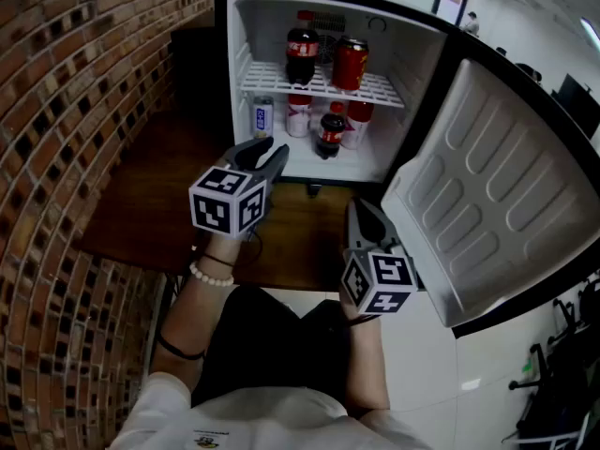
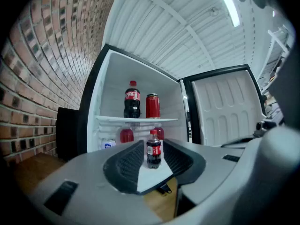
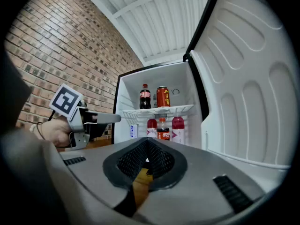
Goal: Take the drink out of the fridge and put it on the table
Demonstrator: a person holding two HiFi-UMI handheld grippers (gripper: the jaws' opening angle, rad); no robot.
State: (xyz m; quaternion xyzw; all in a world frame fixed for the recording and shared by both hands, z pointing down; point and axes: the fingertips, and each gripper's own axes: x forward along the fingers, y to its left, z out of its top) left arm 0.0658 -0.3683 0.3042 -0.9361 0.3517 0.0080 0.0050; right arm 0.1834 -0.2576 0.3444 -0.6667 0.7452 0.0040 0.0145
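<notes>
The small fridge (image 1: 246,26) stands open on a wooden table (image 1: 141,195). Its wire shelf holds a tall cola bottle (image 1: 301,54) and a red can (image 1: 351,64). On the floor of the fridge stand a small cola bottle (image 1: 331,134), two red drinks (image 1: 298,115) and a blue-white can (image 1: 263,117). My left gripper (image 1: 267,155) hovers in front of the fridge opening with its jaws apart. The small cola bottle (image 2: 153,149) shows between them, farther off and untouched. My right gripper (image 1: 360,206) hangs lower, by the door, with its jaws together and nothing in them (image 3: 147,142).
The white fridge door (image 1: 497,204) swings wide open to the right, close to my right gripper. A brick wall (image 1: 56,157) runs along the left. A dark box (image 1: 197,64) stands left of the fridge. A person's lap fills the bottom of the head view.
</notes>
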